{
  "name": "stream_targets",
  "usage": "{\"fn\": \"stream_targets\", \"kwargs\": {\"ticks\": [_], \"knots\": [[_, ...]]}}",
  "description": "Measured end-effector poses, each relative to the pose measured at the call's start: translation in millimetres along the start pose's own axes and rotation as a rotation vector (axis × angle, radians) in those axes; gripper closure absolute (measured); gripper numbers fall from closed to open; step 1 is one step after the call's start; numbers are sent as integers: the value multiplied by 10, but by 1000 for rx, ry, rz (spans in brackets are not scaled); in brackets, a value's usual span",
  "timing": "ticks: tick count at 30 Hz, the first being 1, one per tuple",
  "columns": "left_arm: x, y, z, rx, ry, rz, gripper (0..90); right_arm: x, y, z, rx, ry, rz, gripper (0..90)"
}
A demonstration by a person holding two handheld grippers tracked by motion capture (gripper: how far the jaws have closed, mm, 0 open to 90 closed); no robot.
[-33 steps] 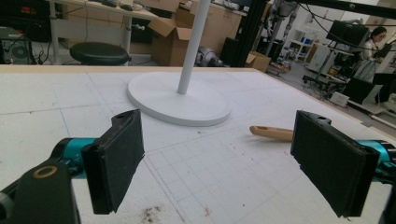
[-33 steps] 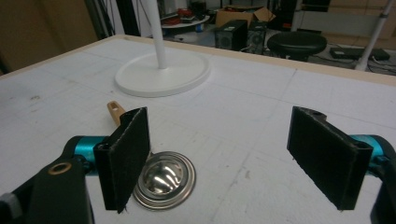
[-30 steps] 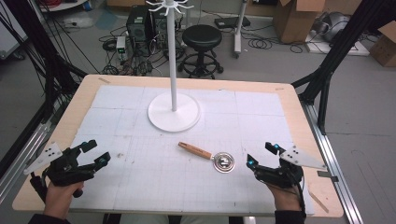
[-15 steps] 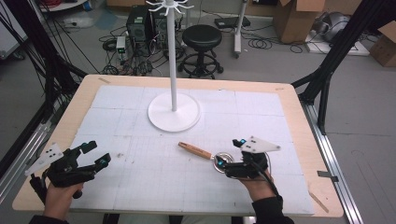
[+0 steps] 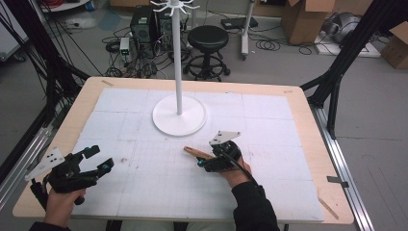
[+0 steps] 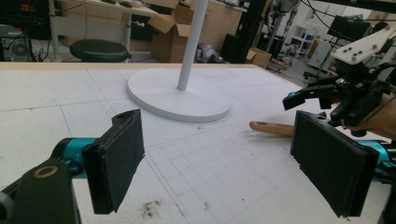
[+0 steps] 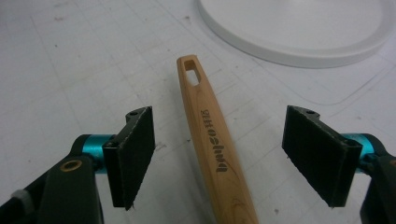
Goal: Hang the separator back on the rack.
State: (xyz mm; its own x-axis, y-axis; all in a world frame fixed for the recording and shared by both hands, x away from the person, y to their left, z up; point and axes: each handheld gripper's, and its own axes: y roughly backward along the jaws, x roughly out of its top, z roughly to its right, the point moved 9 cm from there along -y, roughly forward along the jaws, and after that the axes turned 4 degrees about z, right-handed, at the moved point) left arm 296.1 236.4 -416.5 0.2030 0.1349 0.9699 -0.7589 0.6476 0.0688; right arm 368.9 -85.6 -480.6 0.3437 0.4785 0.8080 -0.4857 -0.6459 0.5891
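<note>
Right claw [image 5: 201,162] sits low over the wooden handle [image 7: 212,140] on the table [image 5: 298,103], pads wide on both sides w/ the handle between them, not touching it; jaws have just been closing a bit. Handle lies just in front of the white stand base [image 5: 179,116]. Left claw [image 5: 98,159] wide open, nothing in it, near the table's left front corner.

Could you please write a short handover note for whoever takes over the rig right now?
Right gripper: jaws open and just been closing, one on each side of the wooden handle, pads not touching it.
Left gripper: open, empty, near the table's left front corner.
The handle lies flat on the white mat in front of the stand; its far end has a slot.
Done: the right gripper is lined up.
Left: probably close on the handle and lift.
</note>
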Motion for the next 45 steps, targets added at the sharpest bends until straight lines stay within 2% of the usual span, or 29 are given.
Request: {"fn": "stream_targets", "kwargs": {"ticks": [7, 11, 12, 17, 19, 25, 26, 33, 36, 42, 45], "knots": [[6, 8, -8, 1, 7, 4, 180, -56, -123, 27, 37, 33, -63, 280], [2, 2, -3, -3, 5, 0, 180, -52, -192, 10, 57, 67, -99, 349], [2, 4, -5, -2, 7, 1, 180, -61, -226, 10, 56, 82, -126, 387], [5, 10, -13, 0, 10, 3, 180, -78, -248, 45, 56, 89, -140, 472], [5, 6, -7, -2, 12, 4, 180, -104, -254, 41, 65, 90, -156, 498], [4, 3, -3, -3, 11, 3, 180, -92, -269, 36, 78, 96, -148, 536], [4, 3, -5, -3, 12, 3, 181, -93, -270, 31, 84, 96, -155, 576], [2, 2, -5, -3, 12, 2, 181, -81, -278, 17, 101, 81, -179, 659], [3, 4, -5, -4, 13, 2, 181, -78, -276, 10, 97, 74, -197, 665], [3, 8, -11, -1, 13, 2, 181, -71, -272, 11, 78, 75, -191, 668], [3, 7, -14, -2, 13, 2, 181, -58, -228, -5, 81, 49, -189, 668]]}}
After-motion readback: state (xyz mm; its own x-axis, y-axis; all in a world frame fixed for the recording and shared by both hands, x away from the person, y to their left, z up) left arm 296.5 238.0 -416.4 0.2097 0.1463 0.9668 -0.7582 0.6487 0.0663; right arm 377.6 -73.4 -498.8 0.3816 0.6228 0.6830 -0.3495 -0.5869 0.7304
